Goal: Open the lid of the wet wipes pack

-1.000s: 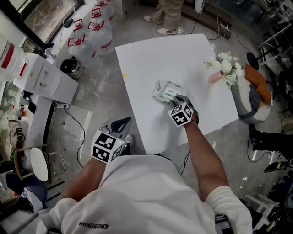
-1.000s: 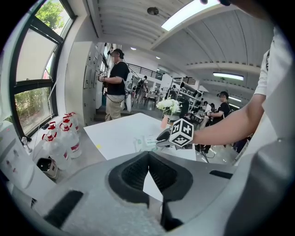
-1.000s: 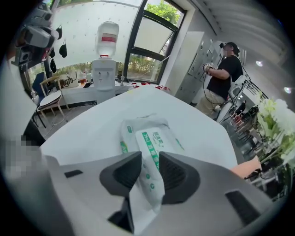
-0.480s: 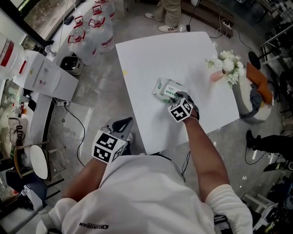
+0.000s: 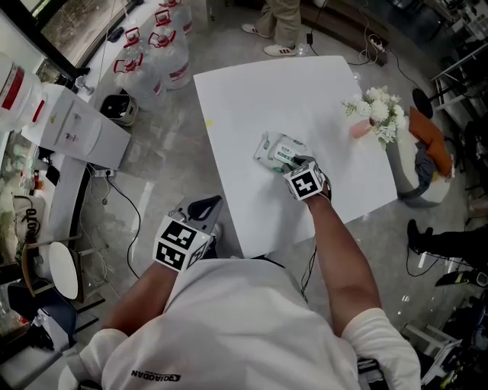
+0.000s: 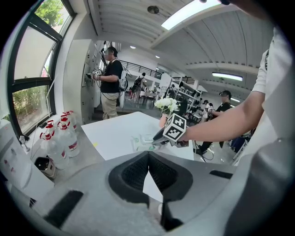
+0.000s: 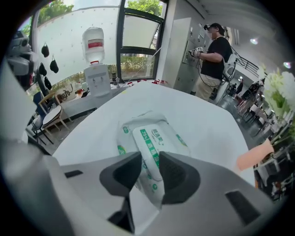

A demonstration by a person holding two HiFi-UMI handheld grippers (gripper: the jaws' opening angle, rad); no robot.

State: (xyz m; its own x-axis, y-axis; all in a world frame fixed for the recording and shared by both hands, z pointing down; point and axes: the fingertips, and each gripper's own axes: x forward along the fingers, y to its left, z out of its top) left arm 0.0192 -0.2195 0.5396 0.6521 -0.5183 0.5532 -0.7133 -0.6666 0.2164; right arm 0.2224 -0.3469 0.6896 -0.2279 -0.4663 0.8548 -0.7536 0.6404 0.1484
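A white and green wet wipes pack (image 5: 276,151) lies flat near the middle of the white table (image 5: 290,91). My right gripper (image 5: 294,163) points steeply down at the pack's near end. In the right gripper view the pack's white lid (image 7: 153,137) runs between the dark pads (image 7: 175,174); the jaws are closing on it and both pads touch its sides. The lid lies flat on the pack (image 7: 131,133). My left gripper (image 5: 201,206) hangs off the table's near left edge above the floor, shut (image 6: 148,154) with nothing in it, far from the pack (image 6: 143,142).
A vase of white flowers (image 5: 377,113) stands at the table's right edge. Water bottles (image 5: 156,53) and a white dispenser (image 5: 72,129) stand on the floor to the left. A person (image 5: 284,23) stands beyond the far edge. Cables cross the floor.
The right gripper has rolled a little over the pack's near end, its marker cube turning. The pack and the left gripper have stayed where they were.
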